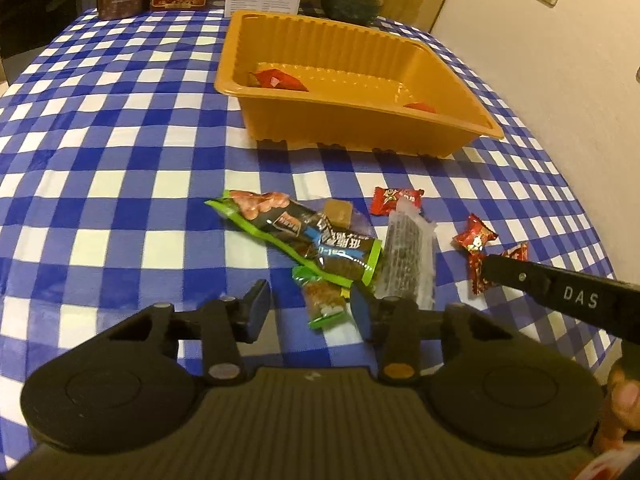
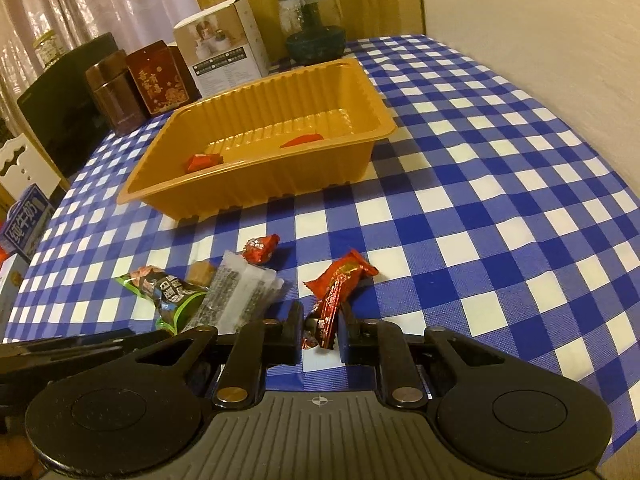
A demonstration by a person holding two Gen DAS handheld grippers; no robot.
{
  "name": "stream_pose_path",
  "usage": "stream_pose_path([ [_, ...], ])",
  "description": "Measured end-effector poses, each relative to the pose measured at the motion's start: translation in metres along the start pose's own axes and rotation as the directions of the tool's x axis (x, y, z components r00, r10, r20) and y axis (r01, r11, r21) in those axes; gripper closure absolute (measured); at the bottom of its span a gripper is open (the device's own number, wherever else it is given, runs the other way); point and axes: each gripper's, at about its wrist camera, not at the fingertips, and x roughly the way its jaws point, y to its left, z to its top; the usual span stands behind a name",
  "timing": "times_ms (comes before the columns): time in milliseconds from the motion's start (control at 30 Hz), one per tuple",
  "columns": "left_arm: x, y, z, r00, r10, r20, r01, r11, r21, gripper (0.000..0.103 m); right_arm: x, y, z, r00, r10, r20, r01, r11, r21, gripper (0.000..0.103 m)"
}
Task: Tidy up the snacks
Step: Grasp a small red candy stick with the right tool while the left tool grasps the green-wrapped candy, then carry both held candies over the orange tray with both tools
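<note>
Accordingly, the finding centred on the right gripper (image 2: 322, 336). Its jaws were closed as far as they go on the lower end of a red candy wrapper (image 2: 340, 280). The wrapper's long axis ran up the frame from the jaws, leaning slightly right, with most of its length standing free beyond the fingertips. The grip was therefore at one end, not mid-body, and the free end could be expected to droop or swing on lifting.

The orange tray (image 2: 260, 184) lay up-frame and left of centre in the right wrist view, well apart from the jaws, with bare checked tablecloth (image 2: 460, 208) between them. Two red items already lay inside it. In the inspector's judgement, the coming move was a lift, then a carry toward the upper left and over the near rim.

The left gripper (image 1: 310, 312) stood partly open over a small green-edged packet (image 1: 324, 304). The packet sat between the fingers with its long axis pointing up the frame. The left pad was clear of it; contact at the right pad could not be confirmed. Nothing was held. From that view the tray stood upper centre to right, beyond the remaining loose snacks. The right hand alone appeared ready to deliver.
</note>
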Motion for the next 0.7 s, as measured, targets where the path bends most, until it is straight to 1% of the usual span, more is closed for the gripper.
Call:
stream_pose_path([
  [67, 0.006, -0.003, -0.001, 1.0, 0.015, -0.006, -0.015, 1.0, 0.024, 0.065, 0.001, 0.001, -0.001, 1.0, -0.002, -0.002, 0.002, 1.0, 0.003, 0.086],
  [200, 0.009, -0.007, -0.001, 0.999, 0.033, 0.007, -0.033, 0.997, 0.068, 0.065, 0.001, 0.001, -0.001, 1.0, -0.003, -0.003, 0.003, 1.0, 0.004, 0.086],
  [267, 0.009, -0.007, -0.002, 0.999, 0.041, 0.007, -0.041, 0.995, 0.087, 0.073, 0.001, 0.002, -0.001, 1.0, -0.004, -0.003, 0.004, 1.0, 0.006, 0.086],
  [300, 0.008, -0.006, -0.003, 0.999, 0.042, 0.007, -0.043, 0.994, 0.098, 0.075, 0.001, 0.002, -0.001, 1.0, -0.004, -0.002, 0.004, 1.0, 0.006, 0.086],
  [433, 0.005, -0.006, -0.006, 0.999, 0.043, 0.006, -0.043, 0.99, 0.134, 0.078, 0.002, 0.002, -0.001, 1.0, -0.004, -0.002, 0.004, 1.0, 0.007, 0.086],
  [533, 0.004, -0.009, -0.008, 0.999, 0.039, 0.0, -0.039, 0.985, 0.17, 0.083, 0.001, 0.002, -0.001, 1.0, -0.003, -0.002, 0.003, 1.0, 0.007, 0.086],
  [633, 0.001, -0.012, -0.011, 0.999, 0.043, -0.009, -0.04, 0.982, 0.187, 0.083, 0.0, 0.002, -0.001, 1.0, -0.005, 0.0, 0.005, 1.0, 0.008, 0.086],
  [700, -0.002, -0.012, -0.013, 0.999, 0.041, -0.009, -0.038, 0.983, 0.18, 0.083, -0.002, 0.001, -0.001, 1.0, -0.007, 0.003, 0.007, 1.0, 0.008, 0.086],
])
